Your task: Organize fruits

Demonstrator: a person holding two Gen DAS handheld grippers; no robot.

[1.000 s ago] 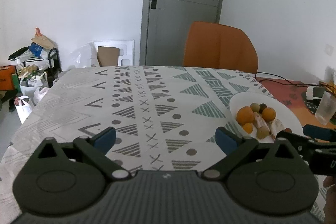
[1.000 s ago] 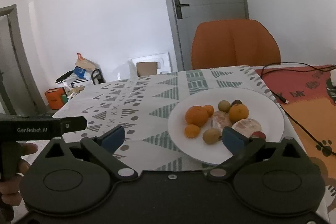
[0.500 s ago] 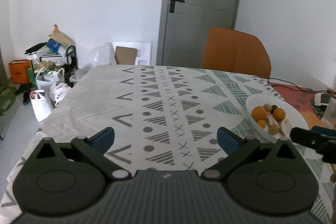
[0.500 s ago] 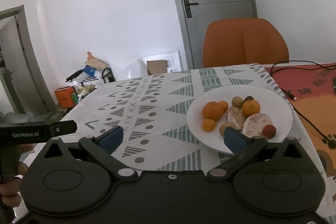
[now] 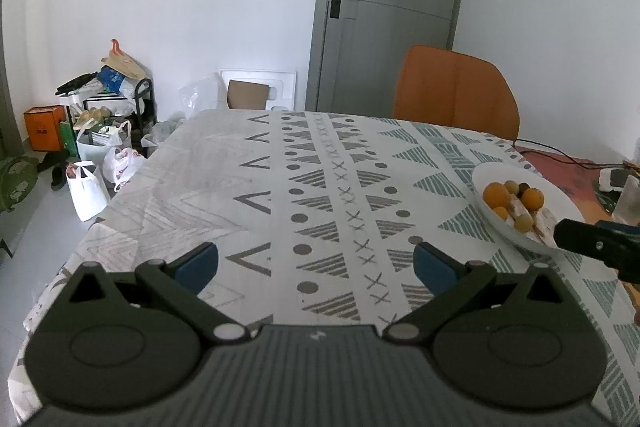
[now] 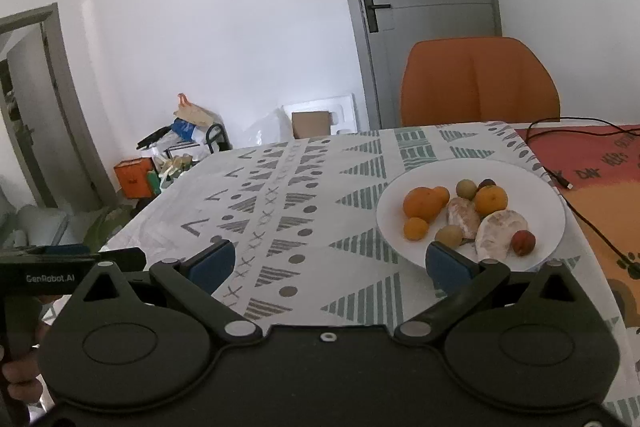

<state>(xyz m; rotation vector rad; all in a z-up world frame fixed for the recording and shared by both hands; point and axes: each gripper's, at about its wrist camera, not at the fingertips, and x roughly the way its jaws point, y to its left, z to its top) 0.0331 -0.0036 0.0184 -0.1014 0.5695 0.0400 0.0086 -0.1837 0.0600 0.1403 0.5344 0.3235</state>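
Note:
A white plate (image 6: 536, 183) holds several fruits: oranges (image 6: 418, 203), small green-brown fruits (image 6: 466, 189), two peeled pale pieces (image 6: 500, 231) and a small red fruit (image 6: 523, 242). The plate also shows at the right in the left wrist view (image 5: 490, 175). My right gripper (image 6: 329, 265) is open and empty, near the table's front edge, its right finger just before the plate. My left gripper (image 5: 316, 265) is open and empty over the patterned cloth, well left of the plate.
A patterned tablecloth (image 5: 320, 187) covers the table. An orange chair (image 6: 478, 83) stands at the far side before a grey door (image 5: 392, 7). A black cable (image 6: 560, 183) lies on the orange mat (image 6: 600, 203) right of the plate. Bags and boxes (image 5: 96, 131) clutter the floor at left.
Both grippers have drawn back and up from the plate. The plate looks smaller and farther right in the left wrist view. Both stay open and empty.

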